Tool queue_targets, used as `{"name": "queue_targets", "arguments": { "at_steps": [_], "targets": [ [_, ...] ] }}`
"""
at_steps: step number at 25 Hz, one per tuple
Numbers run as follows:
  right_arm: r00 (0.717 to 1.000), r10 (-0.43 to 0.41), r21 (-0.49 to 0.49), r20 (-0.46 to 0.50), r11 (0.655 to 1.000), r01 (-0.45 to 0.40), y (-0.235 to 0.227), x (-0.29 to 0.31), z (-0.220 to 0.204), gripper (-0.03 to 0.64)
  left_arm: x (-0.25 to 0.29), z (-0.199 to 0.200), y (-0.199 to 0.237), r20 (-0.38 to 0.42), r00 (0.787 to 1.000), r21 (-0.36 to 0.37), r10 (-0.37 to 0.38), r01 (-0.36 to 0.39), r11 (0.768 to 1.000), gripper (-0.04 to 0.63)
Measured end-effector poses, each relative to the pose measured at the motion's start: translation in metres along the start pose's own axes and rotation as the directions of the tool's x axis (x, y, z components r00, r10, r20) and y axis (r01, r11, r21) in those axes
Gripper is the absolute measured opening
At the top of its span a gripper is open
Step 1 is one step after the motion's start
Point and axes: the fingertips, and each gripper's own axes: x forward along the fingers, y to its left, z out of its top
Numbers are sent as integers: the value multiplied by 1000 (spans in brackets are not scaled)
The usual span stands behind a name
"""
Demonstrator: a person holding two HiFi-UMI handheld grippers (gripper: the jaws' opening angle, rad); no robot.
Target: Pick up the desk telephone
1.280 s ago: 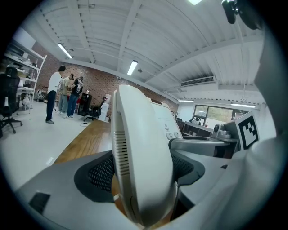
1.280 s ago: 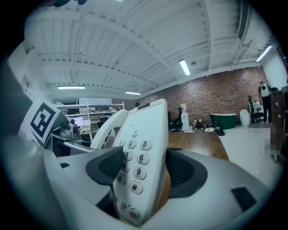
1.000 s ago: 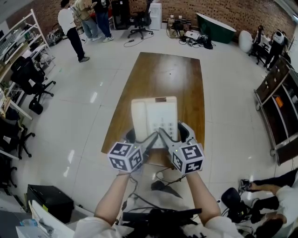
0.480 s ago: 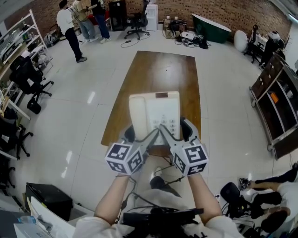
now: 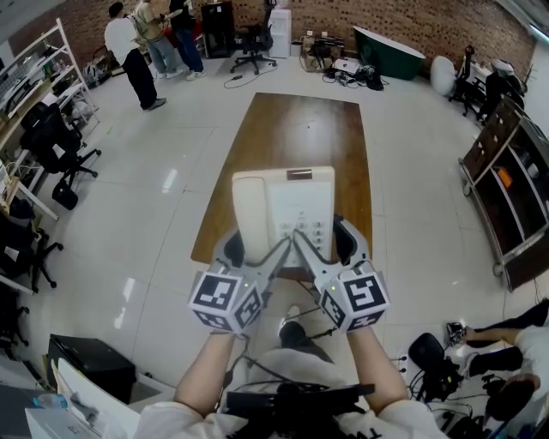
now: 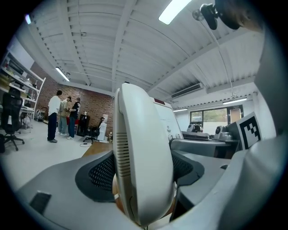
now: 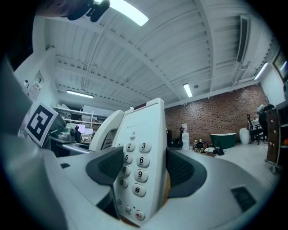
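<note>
Item: desk telephone (image 5: 283, 214), cream-white, at frame centre in the head view, over the near end of a brown wooden table (image 5: 300, 129). Its handset (image 5: 253, 214) is on the left side and its keypad (image 5: 313, 231) on the right. Left gripper (image 5: 257, 253): jaws spread wide and pinching the handset side of the phone's near edge, with dark ribbed pads (image 6: 96, 173) pressed on either face. Right gripper (image 5: 324, 247): jaws likewise wide and clamped on the keypad side, with one pad (image 7: 105, 166) lying against the number keys and the other behind the base. Each gripper carries a marker cube at lower centre, and bare forearms run down to the bottom edge. Surroundings: glossy white floor; a group of persons (image 5: 133, 51) standing at upper left, well apart from the table; black office chairs (image 5: 56, 141) and a white shelving rack (image 5: 43, 69) along the left edge; a dark cabinet (image 5: 515, 197) at right; a green tub (image 5: 395, 47) below the brick wall (image 5: 412, 17) at top; black cables and gear (image 5: 292, 339) on the floor at the bottom. The rest of the table top is bare, and nothing stands close around the phone.
</note>
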Motion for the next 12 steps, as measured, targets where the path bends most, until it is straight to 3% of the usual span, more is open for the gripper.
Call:
{"name": "queue_targets", "arguments": {
  "at_steps": [12],
  "targets": [
    [999,4,-6,54,1000,-3,14,-22,19,304,-21,19,-16,34,999,31,3,-4,1000,354]
  ]
}}
